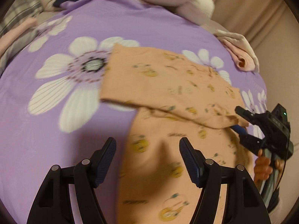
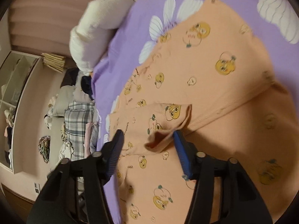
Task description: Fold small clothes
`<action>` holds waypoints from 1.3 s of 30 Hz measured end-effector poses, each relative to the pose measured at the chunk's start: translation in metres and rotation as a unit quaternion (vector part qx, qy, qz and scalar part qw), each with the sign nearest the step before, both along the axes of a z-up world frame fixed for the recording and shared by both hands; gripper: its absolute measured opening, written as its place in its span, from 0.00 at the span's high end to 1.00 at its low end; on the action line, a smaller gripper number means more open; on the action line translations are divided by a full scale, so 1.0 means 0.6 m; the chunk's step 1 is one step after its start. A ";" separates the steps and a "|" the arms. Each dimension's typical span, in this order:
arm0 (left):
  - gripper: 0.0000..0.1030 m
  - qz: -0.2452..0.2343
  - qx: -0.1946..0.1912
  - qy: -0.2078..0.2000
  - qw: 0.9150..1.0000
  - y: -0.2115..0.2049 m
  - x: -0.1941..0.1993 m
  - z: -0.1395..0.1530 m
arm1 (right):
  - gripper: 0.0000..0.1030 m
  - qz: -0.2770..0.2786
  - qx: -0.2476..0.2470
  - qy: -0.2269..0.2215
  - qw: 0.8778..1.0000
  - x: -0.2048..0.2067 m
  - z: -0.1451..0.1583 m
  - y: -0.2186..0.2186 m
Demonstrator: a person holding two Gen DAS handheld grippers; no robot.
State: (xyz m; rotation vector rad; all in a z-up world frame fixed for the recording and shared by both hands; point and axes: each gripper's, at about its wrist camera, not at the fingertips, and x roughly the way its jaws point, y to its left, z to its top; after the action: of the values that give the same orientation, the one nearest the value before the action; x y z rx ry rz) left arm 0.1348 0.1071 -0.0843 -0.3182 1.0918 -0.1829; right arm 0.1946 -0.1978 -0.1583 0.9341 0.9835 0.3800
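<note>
Peach garment [image 1: 168,85] lengthwise toward camera

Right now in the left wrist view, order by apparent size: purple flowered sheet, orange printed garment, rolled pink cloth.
1. purple flowered sheet
2. orange printed garment, partly enlarged by nearness to the camera
3. rolled pink cloth

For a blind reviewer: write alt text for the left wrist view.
A peach cartoon-print garment lies partly folded on a purple floral bedsheet. The open left gripper hovers over its near part, while the right gripper sits at the folded edge. Folded laundry rests beyond.
</note>
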 end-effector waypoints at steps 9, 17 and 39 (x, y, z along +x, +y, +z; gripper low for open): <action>0.33 0.021 -0.010 -0.008 1.000 0.039 -0.009 0.006 | 0.92 0.018 -0.103 -0.014 0.994 0.026 0.050 0.033; 0.33 0.025 -0.017 -0.005 1.000 0.039 0.005 -0.002 | 0.92 -0.019 -0.129 -0.138 0.982 0.009 0.181 -0.036; 0.39 -0.063 0.054 -0.036 0.996 -0.090 0.128 -0.027 | 0.84 0.001 -0.312 -0.093 0.946 -0.005 0.081 -0.074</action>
State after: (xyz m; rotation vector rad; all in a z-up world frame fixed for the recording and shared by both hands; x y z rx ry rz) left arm 0.2117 0.0529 -0.1003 -0.1456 1.0474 -0.2440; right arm 0.1916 -0.2422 -0.1100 0.3148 0.8523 0.1342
